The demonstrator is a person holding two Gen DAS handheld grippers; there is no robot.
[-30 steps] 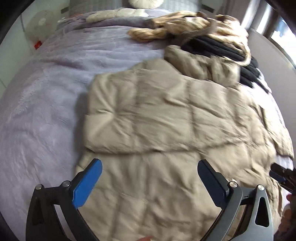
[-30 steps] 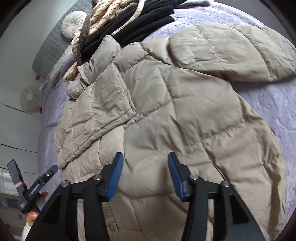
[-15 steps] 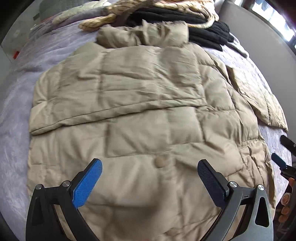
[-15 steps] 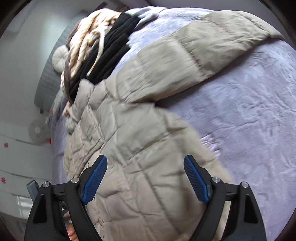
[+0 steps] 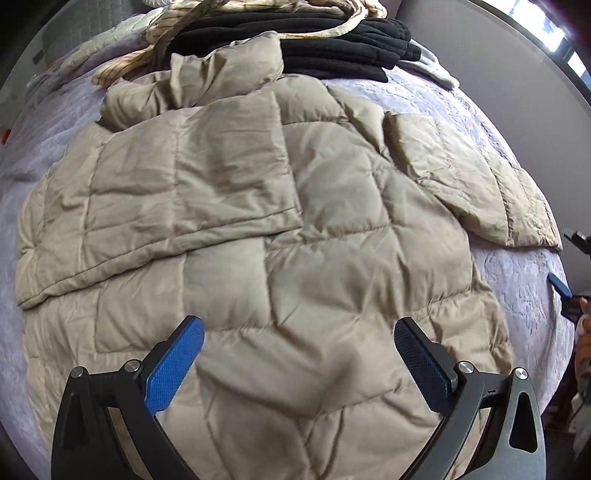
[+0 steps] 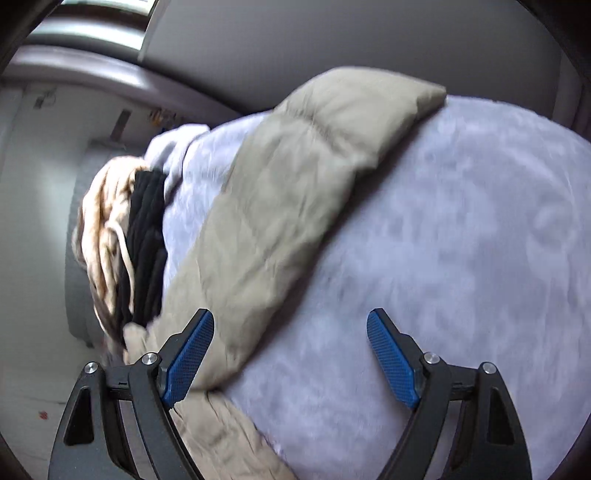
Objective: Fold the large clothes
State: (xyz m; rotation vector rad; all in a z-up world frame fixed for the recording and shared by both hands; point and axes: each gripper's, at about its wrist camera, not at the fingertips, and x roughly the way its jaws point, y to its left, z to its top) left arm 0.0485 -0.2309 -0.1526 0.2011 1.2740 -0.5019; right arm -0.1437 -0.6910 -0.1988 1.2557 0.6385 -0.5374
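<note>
A large beige quilted puffer jacket (image 5: 280, 229) lies spread on a lavender bed cover (image 5: 524, 295). Its left sleeve is folded across the body (image 5: 177, 192); its right sleeve (image 5: 476, 173) lies out to the right. My left gripper (image 5: 299, 354) is open and empty above the jacket's lower part. My right gripper (image 6: 290, 354) is open and empty, with the outstretched sleeve (image 6: 295, 192) running away from its left finger over the bed cover (image 6: 461, 240). The right gripper's blue tip shows at the right edge of the left wrist view (image 5: 559, 286).
Folded black clothes (image 5: 347, 48) and a tan striped garment (image 5: 221, 22) are piled at the bed's far end, also in the right wrist view (image 6: 144, 240). A grey wall (image 6: 369, 40) runs along the bed's right side.
Both cameras swung to the right. The right gripper opened from narrow to wide and moved off the jacket's body toward the outstretched right sleeve. The left gripper stayed open.
</note>
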